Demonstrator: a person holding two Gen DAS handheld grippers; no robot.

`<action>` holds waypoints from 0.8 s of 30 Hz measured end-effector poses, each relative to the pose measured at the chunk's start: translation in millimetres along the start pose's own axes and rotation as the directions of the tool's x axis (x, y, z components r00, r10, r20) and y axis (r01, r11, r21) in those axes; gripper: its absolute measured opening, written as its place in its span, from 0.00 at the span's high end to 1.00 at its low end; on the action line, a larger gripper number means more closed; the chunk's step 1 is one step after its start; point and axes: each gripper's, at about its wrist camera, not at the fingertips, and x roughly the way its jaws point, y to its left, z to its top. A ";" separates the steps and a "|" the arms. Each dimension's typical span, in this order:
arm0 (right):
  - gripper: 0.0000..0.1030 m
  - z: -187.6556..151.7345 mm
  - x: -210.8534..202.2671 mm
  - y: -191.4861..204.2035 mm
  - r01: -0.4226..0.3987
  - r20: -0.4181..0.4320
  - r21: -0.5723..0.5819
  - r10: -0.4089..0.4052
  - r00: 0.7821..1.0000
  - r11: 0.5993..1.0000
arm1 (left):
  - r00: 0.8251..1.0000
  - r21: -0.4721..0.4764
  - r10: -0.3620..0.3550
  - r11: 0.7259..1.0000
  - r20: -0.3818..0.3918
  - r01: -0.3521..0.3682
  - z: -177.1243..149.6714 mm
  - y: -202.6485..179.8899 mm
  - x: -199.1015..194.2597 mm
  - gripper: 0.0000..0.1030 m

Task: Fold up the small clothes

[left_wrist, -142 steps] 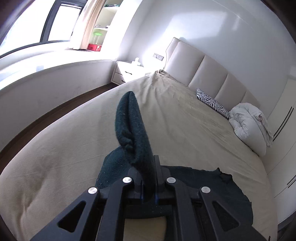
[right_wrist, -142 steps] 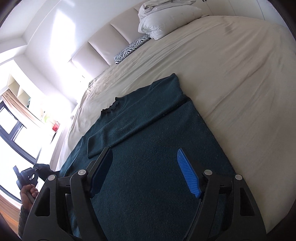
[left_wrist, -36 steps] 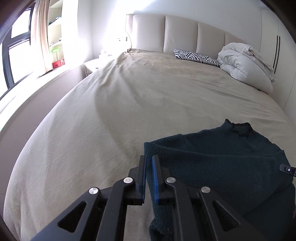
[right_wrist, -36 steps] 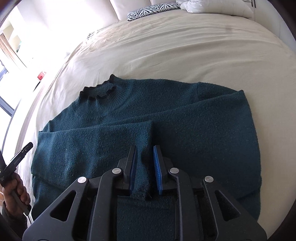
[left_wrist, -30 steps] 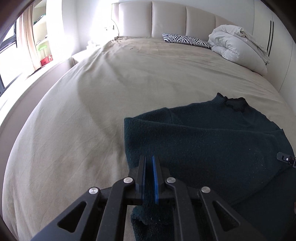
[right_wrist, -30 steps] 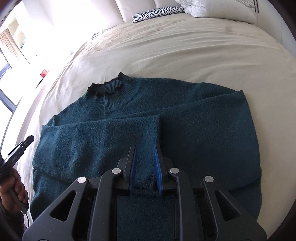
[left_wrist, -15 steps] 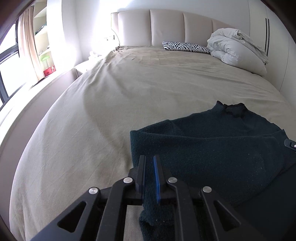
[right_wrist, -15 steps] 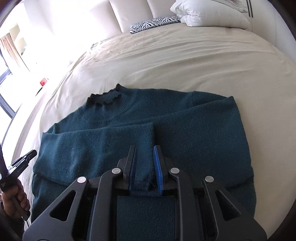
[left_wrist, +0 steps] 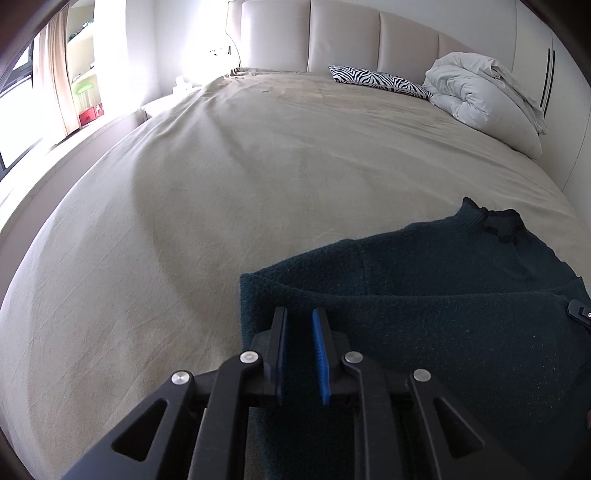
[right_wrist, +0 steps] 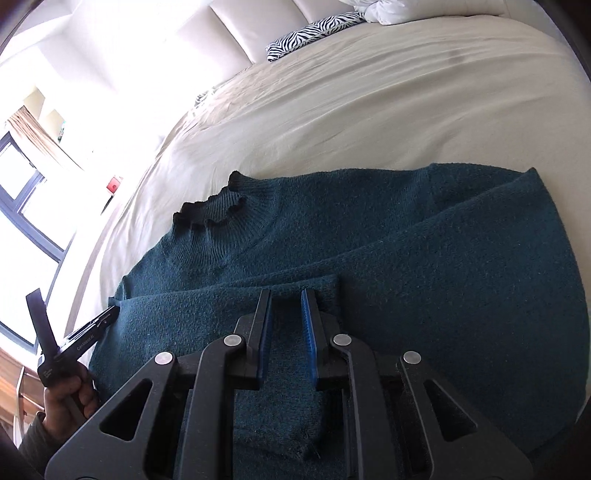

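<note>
Your left gripper (left_wrist: 298,343) stands slightly open over the teal sweater's (right_wrist: 424,266) left edge, gripping nothing. The sweater lies flat on the beige bed (left_wrist: 258,155), sleeves folded across. Your right gripper (right_wrist: 286,325) straddles a sleeve cuff (right_wrist: 291,413), fingers slightly parted.

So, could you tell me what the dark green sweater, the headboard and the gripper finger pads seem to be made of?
The sweater looks like a fuzzy knit, wool or acrylic: nubby matte surface, ribbed collar. The headboard seems padded leather or faux leather: smooth cream panels with a soft sheen. The left gripper has blue finger pads, probably ribbed rubber or plastic; the exact material is unclear.
</note>
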 end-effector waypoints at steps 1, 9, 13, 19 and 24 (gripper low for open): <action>0.87 -2.1 -7.3 1.8 0.024 0.003 -0.001 -0.024 1.000 1.000 | 1.000 0.003 0.010 1.000 0.000 -0.010 -0.6 -1.0 -6.2 0.81; 0.81 -45.5 -29.9 23.7 0.070 -0.089 -0.110 -0.080 0.993 0.991 | 0.999 0.006 0.045 0.999 -0.021 -0.045 -31.1 11.2 -42.3 0.58; 0.81 -47.7 -67.0 9.7 0.057 -0.023 0.016 -0.057 0.998 0.998 | 0.998 -0.002 0.040 0.999 0.043 -0.040 -52.4 31.4 -96.5 0.52; 0.73 -83.0 -154.5 22.0 0.042 0.097 -0.033 -0.039 0.994 0.999 | 0.999 -0.069 -0.047 0.996 0.023 0.049 -118.5 57.1 -163.1 0.43; 0.45 -139.8 -216.2 20.0 0.058 0.139 -0.056 -0.049 0.989 0.997 | 0.992 -0.084 -0.121 0.990 -0.044 0.117 -187.6 55.7 -201.4 0.32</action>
